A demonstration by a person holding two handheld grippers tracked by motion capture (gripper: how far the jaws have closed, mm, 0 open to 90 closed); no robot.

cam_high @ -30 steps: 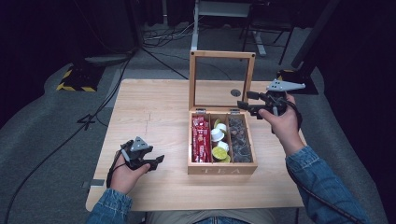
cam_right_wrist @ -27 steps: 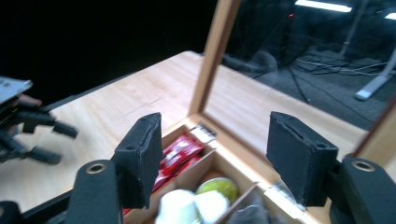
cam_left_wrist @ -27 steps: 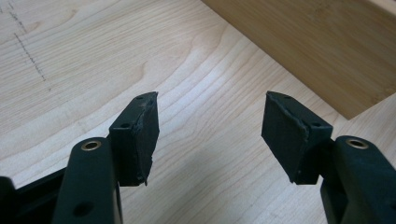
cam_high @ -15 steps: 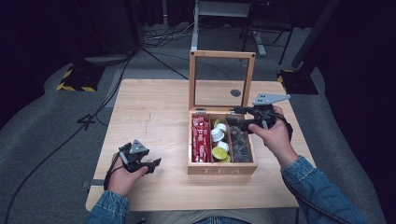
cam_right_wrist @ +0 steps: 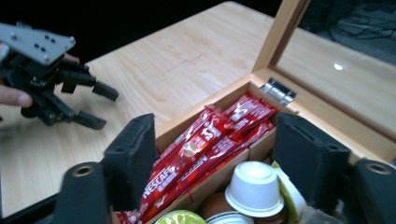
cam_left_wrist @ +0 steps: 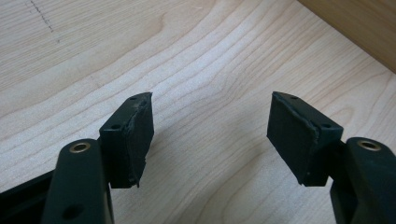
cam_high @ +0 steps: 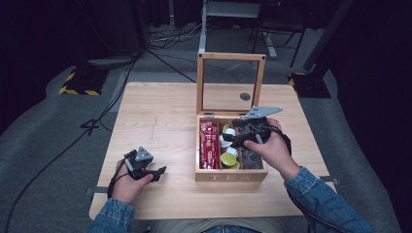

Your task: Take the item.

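A wooden tea box [cam_high: 231, 175] stands open on the table, its glass lid [cam_high: 231, 58] upright. Red Nescafe sachets [cam_high: 208, 145] fill its left compartment and white and green capsules [cam_high: 228, 158] the middle one. My right gripper [cam_high: 232, 138] hovers low over the capsules, open; its jaws have just been opening with nothing between them. In the right gripper view the gripper [cam_right_wrist: 215, 123] frames the sachets [cam_right_wrist: 210, 140] and a white capsule [cam_right_wrist: 254, 186]. My left gripper [cam_high: 158, 174] rests near the table's front left, open over bare wood [cam_left_wrist: 212, 100]; its jaws have also just been opening, empty.
The box's right compartment holds dark packets [cam_high: 252, 156]. A small round hole [cam_high: 245, 96] sits in the table behind the lid. The box wall [cam_left_wrist: 359, 28] lies just right of the left gripper. Bare tabletop [cam_high: 160, 116] spreads left of the box.
My right gripper has moved left and down, from beside the box's far right corner to over its middle compartment. The left hand has stayed put.
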